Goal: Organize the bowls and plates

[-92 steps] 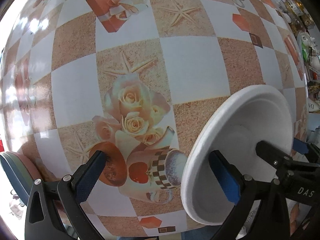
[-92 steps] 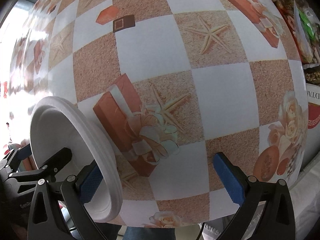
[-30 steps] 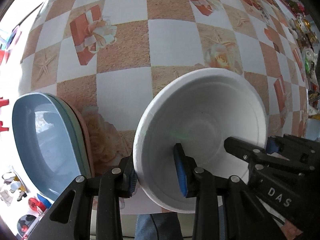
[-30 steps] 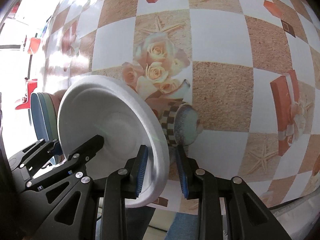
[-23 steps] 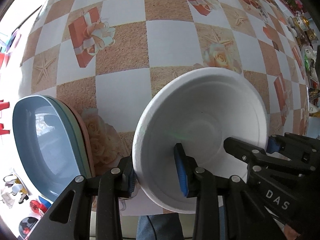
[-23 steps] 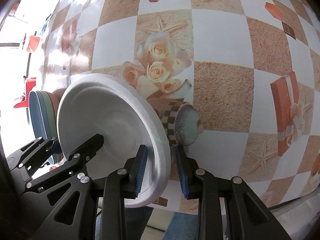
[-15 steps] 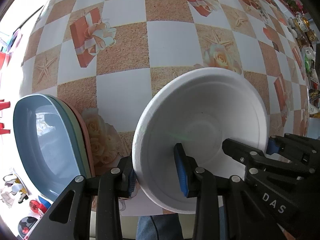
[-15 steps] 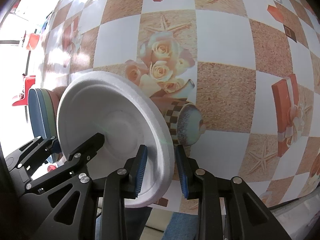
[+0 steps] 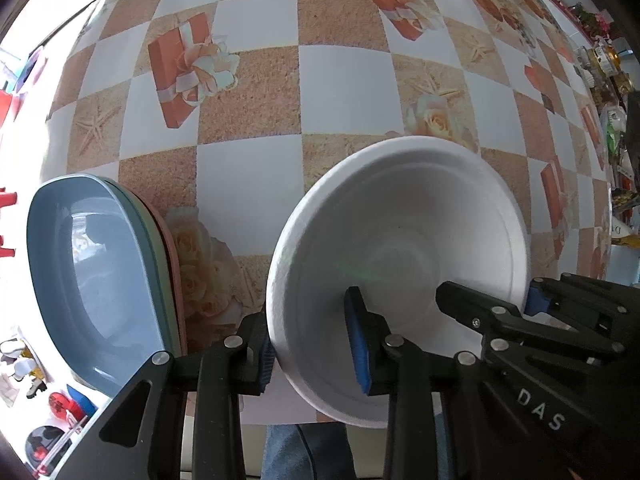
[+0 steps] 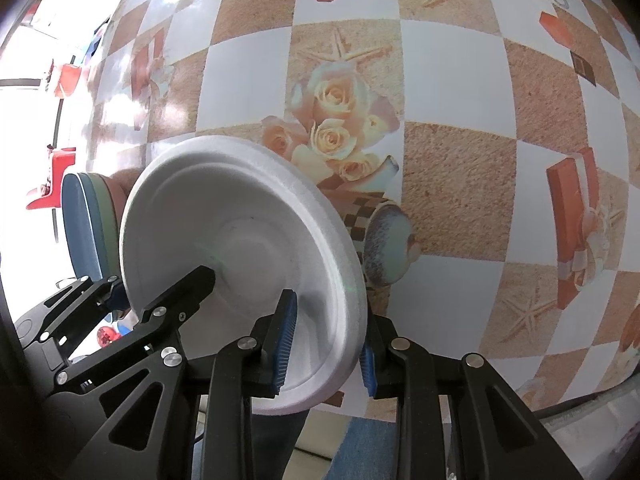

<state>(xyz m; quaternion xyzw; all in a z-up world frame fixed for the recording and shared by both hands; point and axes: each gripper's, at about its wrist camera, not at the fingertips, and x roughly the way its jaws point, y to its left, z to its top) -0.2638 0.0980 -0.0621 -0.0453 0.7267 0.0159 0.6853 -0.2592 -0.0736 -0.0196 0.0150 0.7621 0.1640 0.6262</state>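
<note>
Both grippers went from spread wide to pinching the white foam bowl [image 9: 400,240]: left gripper [image 9: 314,346] on one rim, right gripper [image 10: 326,340] opposite. It's held over the checkered tablecloth [image 9: 340,80], the stacked plates [image 9: 100,280] just beside the left.

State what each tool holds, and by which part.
Both tools, left and right, pinch the round white foam plate at opposite rim edges.

The only lettering I could read was "DAS", white on my right gripper [image 9: 536,308], black-bodied.
</note>
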